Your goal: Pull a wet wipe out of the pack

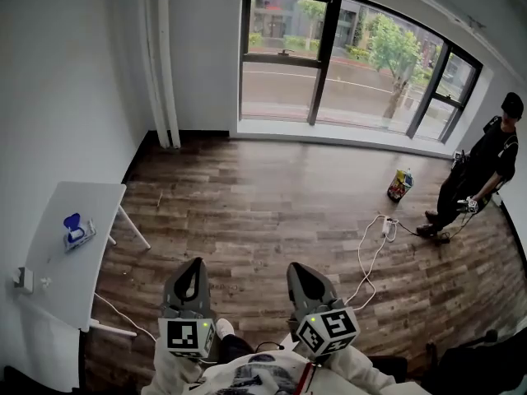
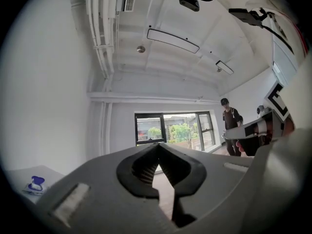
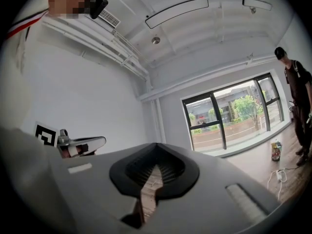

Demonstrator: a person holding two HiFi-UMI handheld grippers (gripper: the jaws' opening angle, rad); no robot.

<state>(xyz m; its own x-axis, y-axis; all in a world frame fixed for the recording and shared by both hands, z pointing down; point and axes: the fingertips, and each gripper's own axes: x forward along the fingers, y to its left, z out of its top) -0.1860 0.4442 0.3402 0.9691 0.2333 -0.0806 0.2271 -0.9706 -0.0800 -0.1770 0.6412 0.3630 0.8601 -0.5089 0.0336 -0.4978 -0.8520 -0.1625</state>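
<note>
The wet wipe pack lies on a small white table at the left, its blue lid flipped up; it also shows far off and low in the left gripper view as the pack. My left gripper and right gripper are side by side near my body at the bottom of the head view, pointing level over the wooden floor, well right of the table. In their own views the left gripper and the right gripper have their tips together with nothing between them.
A person in dark clothes stands at the far right near the big window. A white power strip with its cable and a colourful bag lie on the floor. A small white object sits on the table's near end.
</note>
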